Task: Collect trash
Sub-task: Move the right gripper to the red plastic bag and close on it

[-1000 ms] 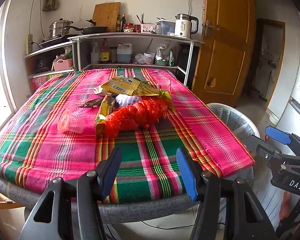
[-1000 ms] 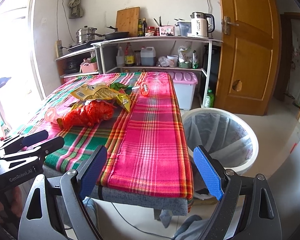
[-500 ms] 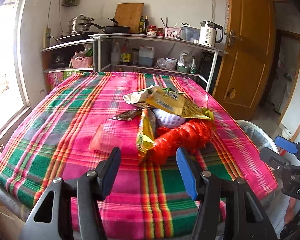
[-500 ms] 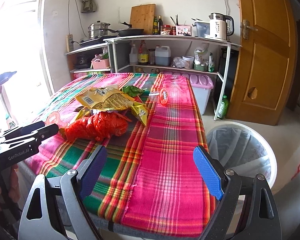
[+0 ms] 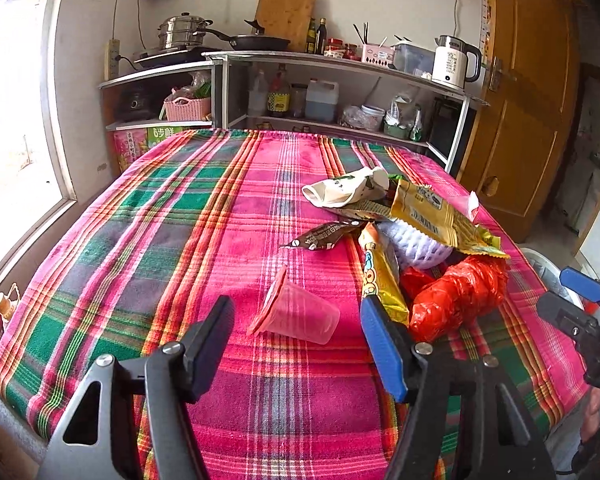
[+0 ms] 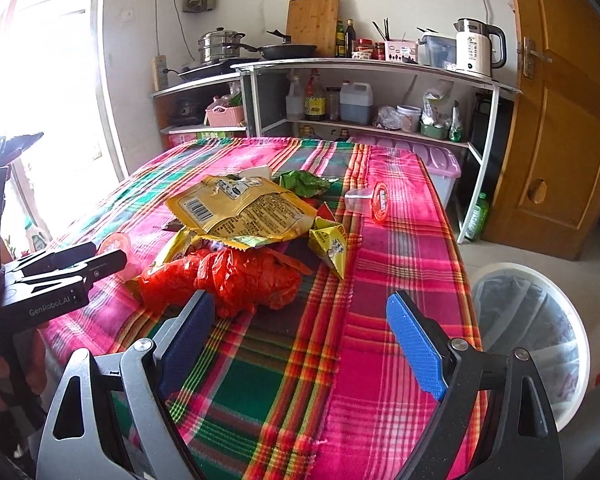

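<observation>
A heap of trash lies on the plaid tablecloth: a red plastic bag, a big yellow snack wrapper, a brown wrapper, a white crumpled pack and a green wrapper. A clear pink cup lies on its side just beyond my left gripper, which is open and empty. My right gripper is open too, hovering over the cloth just right of the red bag. A small red-lidded cup lies apart at the right.
A white bin with a liner stands on the floor right of the table. Shelves with pots, bottles and a kettle run behind the table. A wooden door is at the right, a bright window at the left.
Both grippers have moved forward over the table toward the trash heap. The pink cup now lies right beyond the left fingers. Both stay open.
</observation>
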The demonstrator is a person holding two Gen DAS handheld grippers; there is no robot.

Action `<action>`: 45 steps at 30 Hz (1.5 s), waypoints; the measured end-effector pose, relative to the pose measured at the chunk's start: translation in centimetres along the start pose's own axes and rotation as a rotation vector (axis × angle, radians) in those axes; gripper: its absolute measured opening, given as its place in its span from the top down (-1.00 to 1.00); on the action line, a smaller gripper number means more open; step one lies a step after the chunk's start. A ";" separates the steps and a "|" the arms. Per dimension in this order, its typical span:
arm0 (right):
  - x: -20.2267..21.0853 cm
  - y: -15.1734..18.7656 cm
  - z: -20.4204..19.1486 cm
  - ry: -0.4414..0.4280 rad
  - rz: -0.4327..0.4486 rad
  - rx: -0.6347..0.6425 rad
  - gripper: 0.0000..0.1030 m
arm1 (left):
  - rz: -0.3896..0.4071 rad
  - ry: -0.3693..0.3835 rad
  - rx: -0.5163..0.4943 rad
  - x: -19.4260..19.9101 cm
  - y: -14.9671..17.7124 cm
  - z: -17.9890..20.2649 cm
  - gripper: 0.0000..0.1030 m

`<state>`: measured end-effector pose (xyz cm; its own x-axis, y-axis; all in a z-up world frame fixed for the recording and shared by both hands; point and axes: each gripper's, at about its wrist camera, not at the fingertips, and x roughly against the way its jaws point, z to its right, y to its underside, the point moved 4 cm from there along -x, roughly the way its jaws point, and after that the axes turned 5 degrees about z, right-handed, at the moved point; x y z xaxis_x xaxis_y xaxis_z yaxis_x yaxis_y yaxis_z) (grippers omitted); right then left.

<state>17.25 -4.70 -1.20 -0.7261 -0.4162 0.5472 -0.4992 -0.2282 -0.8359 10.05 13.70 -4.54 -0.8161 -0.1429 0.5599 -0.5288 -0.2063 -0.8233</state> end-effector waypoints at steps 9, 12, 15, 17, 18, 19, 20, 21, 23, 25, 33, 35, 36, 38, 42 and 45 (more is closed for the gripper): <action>-2.5 -1.2 -0.1 -0.080 -0.035 -0.021 -0.72 | -0.087 -0.003 -0.018 -2.2 1.0 -0.1 -0.07; -3.8 -1.5 -0.3 -0.120 -0.065 -0.044 -0.72 | -0.086 -0.005 -0.010 -2.1 1.0 -0.2 0.09; -5.0 -1.5 -0.4 -0.133 -0.093 -0.059 -0.72 | -0.082 0.003 -0.008 -2.0 1.1 -0.2 0.12; -5.6 -1.4 -0.7 -0.147 -0.103 -0.066 -0.72 | -0.079 0.011 -0.008 -1.9 1.1 -0.2 0.12; -5.8 -1.4 -0.8 -0.155 -0.109 -0.067 -0.72 | -0.077 0.014 -0.008 -1.9 1.1 -0.3 0.12; -6.1 -1.4 -0.9 -0.162 -0.118 -0.071 -0.71 | -0.075 0.018 -0.008 -1.8 1.1 -0.3 0.12; -6.3 -1.4 -0.9 -0.170 -0.127 -0.078 -0.69 | -0.073 0.021 -0.008 -1.7 1.1 -0.3 0.12; -6.5 -1.4 -1.0 -0.178 -0.135 -0.086 -0.62 | -0.069 0.025 -0.006 -1.7 1.0 -0.3 0.12; -6.6 -1.4 -1.3 -0.211 -0.144 -0.102 -0.41 | -0.063 0.033 -0.003 -1.5 1.0 -0.3 0.12; -6.5 -1.5 -1.4 -0.220 -0.146 -0.104 -0.34 | -0.058 0.036 -0.004 -1.4 0.9 -0.3 0.12; -5.3 -1.2 -1.7 -0.226 -0.143 -0.103 -0.18 | -0.046 0.036 0.010 -0.6 0.9 -0.7 0.12; -5.0 -0.9 -1.7 -0.227 -0.141 -0.105 -0.15 | -0.042 0.036 0.009 -0.3 0.8 -0.5 0.12; -4.8 -0.8 -1.5 -0.229 -0.141 -0.108 -0.14 | -0.040 0.037 0.008 -0.1 0.8 -0.4 0.12; -4.4 -0.7 -1.3 -0.230 -0.140 -0.116 -0.13 | -0.035 0.039 0.005 0.4 0.7 -0.2 0.12; -3.3 -0.1 -0.7 -0.226 -0.132 -0.125 -0.09 | -0.023 0.049 -0.007 1.3 0.6 0.7 0.12; -2.5 0.1 0.1 -0.228 -0.124 -0.146 0.21 | -0.016 0.060 -0.016 2.0 0.4 1.5 0.12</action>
<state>19.02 -3.75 -2.68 -0.5384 -0.5841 0.6074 -0.6523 -0.1674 -0.7392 8.58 11.88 -3.64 -0.8196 -0.0817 0.5671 -0.5453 -0.1929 -0.8158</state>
